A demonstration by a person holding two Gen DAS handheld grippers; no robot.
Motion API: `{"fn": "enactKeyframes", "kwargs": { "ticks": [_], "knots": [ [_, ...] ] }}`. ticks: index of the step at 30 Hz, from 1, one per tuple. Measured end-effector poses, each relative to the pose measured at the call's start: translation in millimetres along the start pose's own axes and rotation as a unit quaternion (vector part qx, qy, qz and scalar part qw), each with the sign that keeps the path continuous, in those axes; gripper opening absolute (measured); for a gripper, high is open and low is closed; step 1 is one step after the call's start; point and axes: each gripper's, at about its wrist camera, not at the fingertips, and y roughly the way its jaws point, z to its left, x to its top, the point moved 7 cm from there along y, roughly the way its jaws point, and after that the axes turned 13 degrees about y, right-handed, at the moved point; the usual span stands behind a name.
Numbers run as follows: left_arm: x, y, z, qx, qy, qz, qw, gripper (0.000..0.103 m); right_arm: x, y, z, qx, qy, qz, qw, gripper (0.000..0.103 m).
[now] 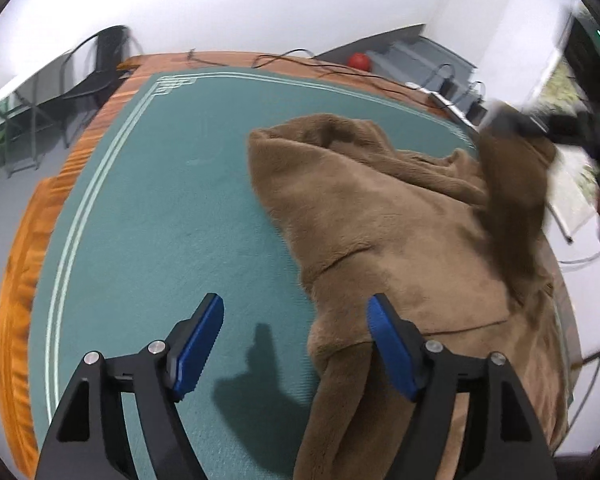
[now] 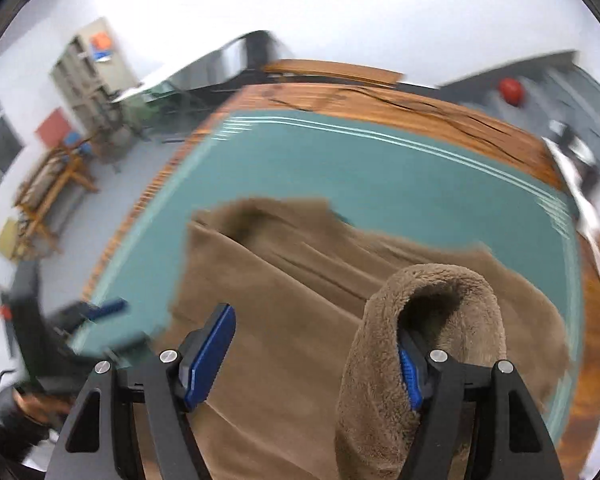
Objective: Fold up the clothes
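Left tongs [image 1: 296, 344]: agape, empty beside brown fleece garment [image 1: 380, 216]. Right tongs [image 2: 320, 356]: your jaws apart, fleece draped over one finger. Garment rumpled on green-matted surface [image 1: 148, 208]; folding barely begun.

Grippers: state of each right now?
Left tool: open, holding nothing; brown fleece garment lies beside it.
Right tool: open, not clamped; a fleece fold is draped over one finger.

Looks like office or lab workroom: white walls, grey floor [image 1: 4, 216], wooden table [image 1: 16, 264] under green mat [image 1: 148, 208], cables [image 1: 300, 58] along far edge, black chair [image 1: 96, 76], shelving unit [image 2: 92, 68], wooden racks [image 2: 48, 188].
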Motion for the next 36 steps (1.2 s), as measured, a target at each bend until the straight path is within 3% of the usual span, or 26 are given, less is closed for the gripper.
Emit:
{"fn": "enactKeyframes", "kwargs": {
  "ticks": [4,8,12,17,19,23,25,30,31,32,33,36],
  "knots": [
    [1.7,5.5,-5.6,-0.016,0.021,-0.006,0.9996,0.078,14.5,30.9,56.6,0.010,-0.043,0.020,0.999,0.073],
    [-2.0,13.6,-1.8,-0.031,0.007,0.003,0.9995,0.078,13.4,40.2,72.1,-0.013,-0.069,0.018,0.997,0.073],
    [-4.2,21.1,-0.9,-0.039,-0.003,0.009,0.9992,0.078,10.6,35.8,41.9,-0.069,-0.066,0.014,0.995,0.073],
    [-2.7,24.5,-4.6,-0.040,-0.001,0.012,0.9991,0.079,-4.3,15.8,-38.8,-0.127,0.023,0.009,0.992,0.073],
    [-1.9,25.9,-4.2,-0.037,-0.001,0.015,0.9992,0.079,-8.0,9.7,-45.1,-0.117,0.032,-0.001,0.993,0.073],
    [-2.5,26.6,-7.2,-0.028,0.003,0.024,0.9993,0.080,-7.6,14.7,-16.5,-0.082,0.001,-0.014,0.997,0.073],
    [-3.1,25.8,-10.0,-0.021,0.012,0.027,0.9994,0.080,-7.5,32.4,10.2,-0.069,-0.031,-0.006,0.997,0.073],
    [-3.4,25.7,-12.9,-0.014,0.015,0.032,0.9993,0.080,-10.2,82.7,22.5,-0.079,-0.029,0.029,0.996,0.073],
    [-3.8,25.9,-13.0,-0.014,0.014,0.032,0.9993,0.080,-10.8,92.7,24.3,-0.081,-0.027,0.037,0.996,0.071],
    [-4.2,26.1,-13.0,-0.013,0.013,0.033,0.9993,0.080,-11.2,97.0,21.2,-0.087,-0.026,0.037,0.995,0.054],
    [-4.4,26.2,-12.9,-0.013,0.011,0.033,0.9993,0.080,-11.5,95.7,15.9,-0.086,-0.017,0.034,0.996,0.031],
    [-5.1,27.2,-13.0,-0.008,0.007,0.037,0.9993,0.081,-9.6,80.0,1.1,-0.074,0.012,0.017,0.997,0.024]
  ]
}}
